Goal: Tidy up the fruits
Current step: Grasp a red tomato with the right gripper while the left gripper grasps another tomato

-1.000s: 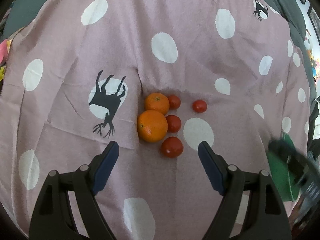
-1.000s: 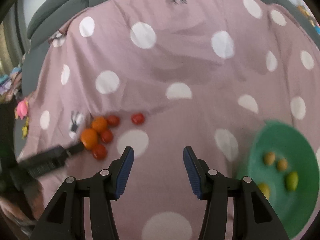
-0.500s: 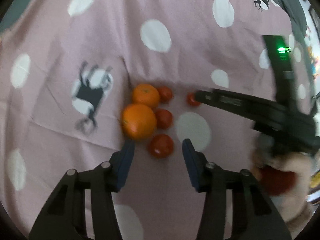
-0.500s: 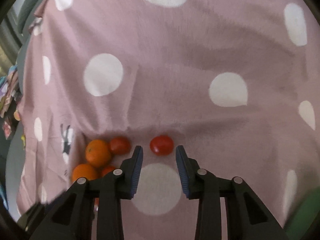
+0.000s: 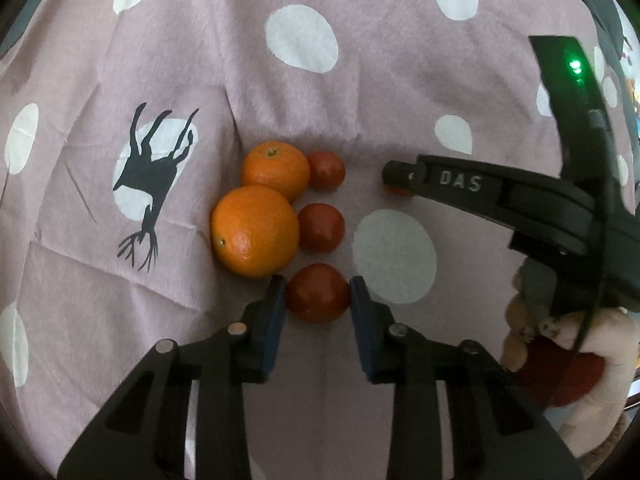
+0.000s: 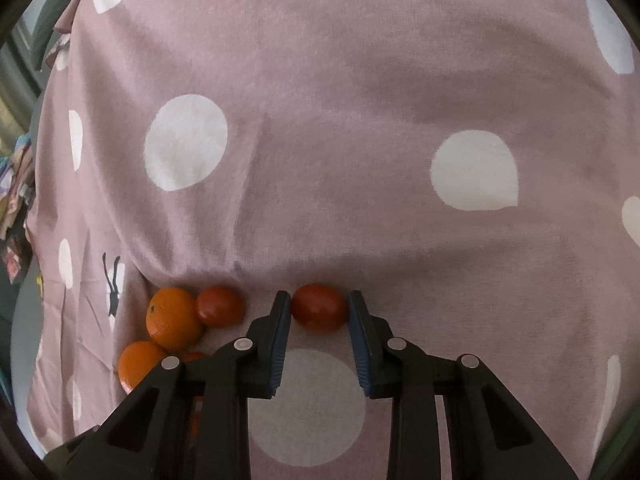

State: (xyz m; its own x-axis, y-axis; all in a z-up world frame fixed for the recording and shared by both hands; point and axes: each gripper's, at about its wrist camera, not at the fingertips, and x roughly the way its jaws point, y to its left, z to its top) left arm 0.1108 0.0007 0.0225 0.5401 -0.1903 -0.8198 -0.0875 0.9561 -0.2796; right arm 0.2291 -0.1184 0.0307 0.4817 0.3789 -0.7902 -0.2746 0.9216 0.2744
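On the pink spotted cloth lie two oranges, a large one [image 5: 255, 230] and a smaller one [image 5: 275, 169], with red tomatoes beside them. My left gripper [image 5: 318, 294] is shut on the nearest tomato [image 5: 318, 298]; both pads touch its sides. Two more tomatoes [image 5: 321, 227] [image 5: 326, 170] lie beyond it. My right gripper [image 6: 319, 308] is shut on a separate tomato [image 6: 319, 307] to the right of the group; its pads touch both sides. In the left wrist view the right gripper's finger [image 5: 460, 181] covers that tomato. Both tomatoes rest on the cloth.
The cloth [image 6: 320, 140] has white dots and a black deer print [image 5: 154, 176]. A fold runs behind the fruit. The person's hand [image 5: 568, 344] holds the right gripper at the right edge of the left wrist view.
Both grippers moved down and forward onto the fruit and narrowed. The left closed around the nearest tomato, the right around the lone tomato. The green bowl left the right wrist view.
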